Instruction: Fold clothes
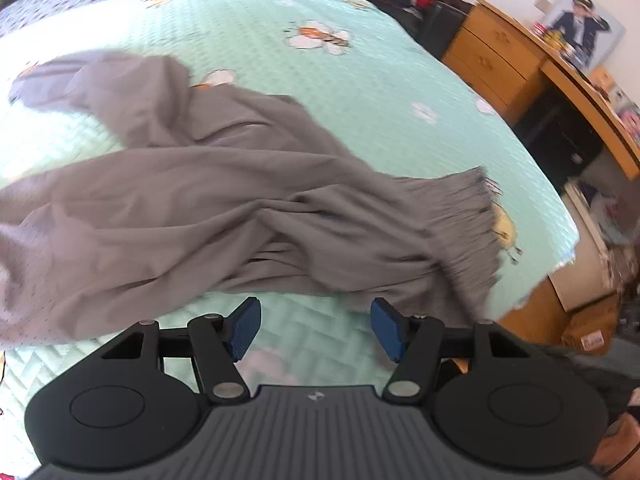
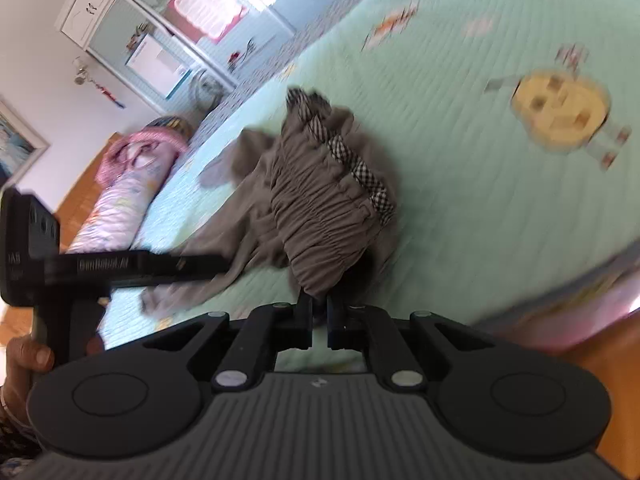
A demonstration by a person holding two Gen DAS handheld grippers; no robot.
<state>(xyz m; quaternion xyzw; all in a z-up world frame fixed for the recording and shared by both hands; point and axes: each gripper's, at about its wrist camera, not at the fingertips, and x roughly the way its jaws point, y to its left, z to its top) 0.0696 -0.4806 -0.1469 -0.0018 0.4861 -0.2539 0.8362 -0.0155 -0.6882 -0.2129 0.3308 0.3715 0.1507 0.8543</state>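
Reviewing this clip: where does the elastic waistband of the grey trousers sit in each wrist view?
Left wrist: gathered waistband at centre-right, near the bed's edge, beyond the open left gripper.
Right wrist: waistband in the centre, its near end pinched in the right gripper.
Shared landmark: the mint-green quilted bedspread.

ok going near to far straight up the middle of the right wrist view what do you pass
right hand-held gripper, shut on the gathered elastic waistband of the grey-brown trousers → black-and-white checked trim along the waistband's edge → mint-green quilted bedspread → white cabinet with glass doors against the far wall
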